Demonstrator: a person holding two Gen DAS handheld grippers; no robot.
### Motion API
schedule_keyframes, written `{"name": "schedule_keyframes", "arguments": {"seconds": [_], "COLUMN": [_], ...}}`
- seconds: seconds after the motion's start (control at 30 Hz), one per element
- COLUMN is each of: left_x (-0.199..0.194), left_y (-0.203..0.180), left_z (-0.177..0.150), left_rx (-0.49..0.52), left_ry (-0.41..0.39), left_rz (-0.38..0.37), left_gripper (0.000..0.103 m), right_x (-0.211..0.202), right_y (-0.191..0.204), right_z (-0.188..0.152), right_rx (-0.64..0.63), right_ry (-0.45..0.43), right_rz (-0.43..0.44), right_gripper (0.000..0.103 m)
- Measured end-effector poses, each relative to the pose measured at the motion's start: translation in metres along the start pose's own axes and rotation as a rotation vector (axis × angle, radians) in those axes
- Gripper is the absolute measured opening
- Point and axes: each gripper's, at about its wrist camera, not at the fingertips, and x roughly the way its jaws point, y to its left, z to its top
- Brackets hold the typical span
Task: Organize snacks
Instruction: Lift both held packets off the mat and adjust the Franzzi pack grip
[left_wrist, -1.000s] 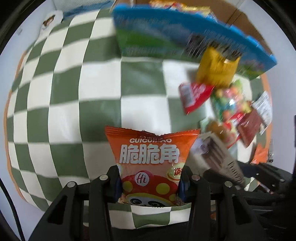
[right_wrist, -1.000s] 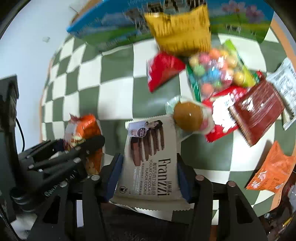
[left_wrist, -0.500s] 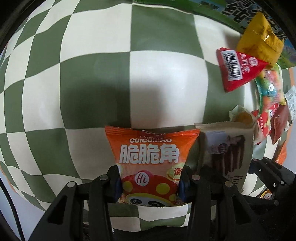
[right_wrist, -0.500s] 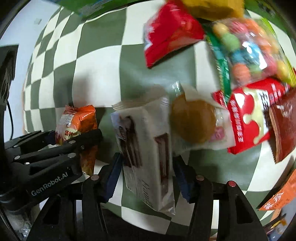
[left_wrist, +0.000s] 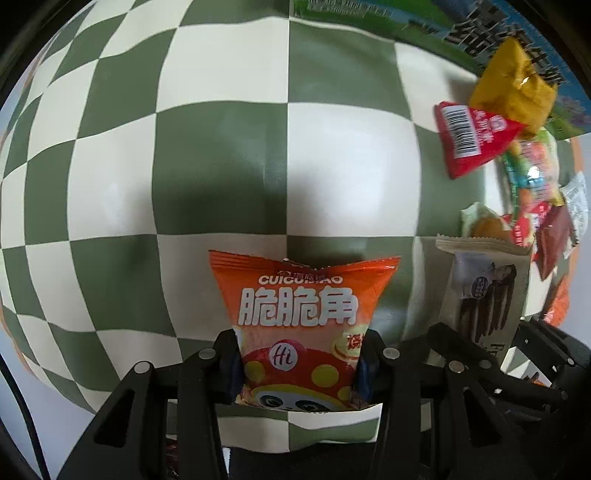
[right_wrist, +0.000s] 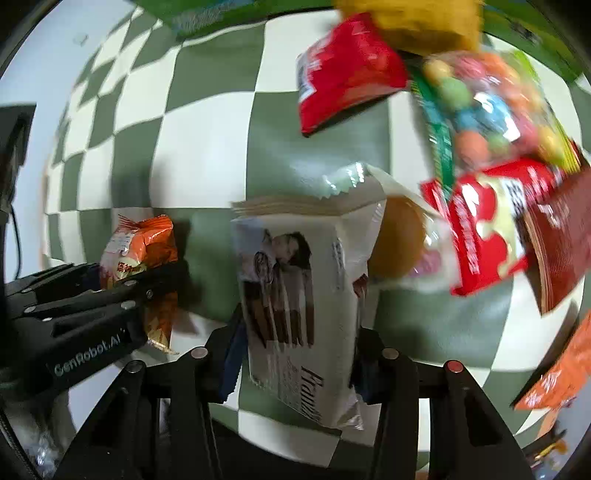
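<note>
My left gripper (left_wrist: 297, 363) is shut on an orange snack packet (left_wrist: 299, 306) with white lettering, held upright low over the green and white checked cloth (left_wrist: 221, 166). Close beside it on the right, my right gripper (right_wrist: 295, 362) holds a white Franzzi biscuit pack (right_wrist: 303, 295). Its jaws are closing with the pack between the pads, and the pack sits twisted in the grip. In the right wrist view the left gripper (right_wrist: 129, 284) and the orange packet (right_wrist: 140, 243) show at the left. The white pack (left_wrist: 484, 295) also shows in the left wrist view.
A pile of snacks lies to the right: a red packet (right_wrist: 347, 70), a yellow packet (left_wrist: 513, 92), a bag of coloured candies (right_wrist: 480, 110), a wrapped round bun (right_wrist: 399, 240), a red and white packet (right_wrist: 487, 229), a brown packet (right_wrist: 561, 240). A blue and green box (left_wrist: 369, 14) stands behind.
Both grippers have come down close to the cloth, side by side. The white pack has twisted in the right jaws from lying flat to standing partly on edge.
</note>
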Motion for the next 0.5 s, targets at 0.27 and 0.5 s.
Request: {"name": "schedule_keyframes", "arguments": {"seconds": [0.27, 0.5], "left_x": [-0.043, -0.027], "left_y": [-0.011, -0.01], "left_z": [0.012, 0.036], "left_rx": [0.068, 0.076], "left_ry": [-0.104, -0.064], "left_rz": [-0.017, 0.056], "left_gripper": [0.042, 0.042], "right_x": [-0.056, -0.03], "right_y": [-0.031, -0.041], "right_z": [-0.011, 0.007], "right_rx": [0.042, 0.083], "right_ry": [-0.067, -0.014], "right_rz": [0.105, 0.082], "right_gripper": [0.027, 0.07]}}
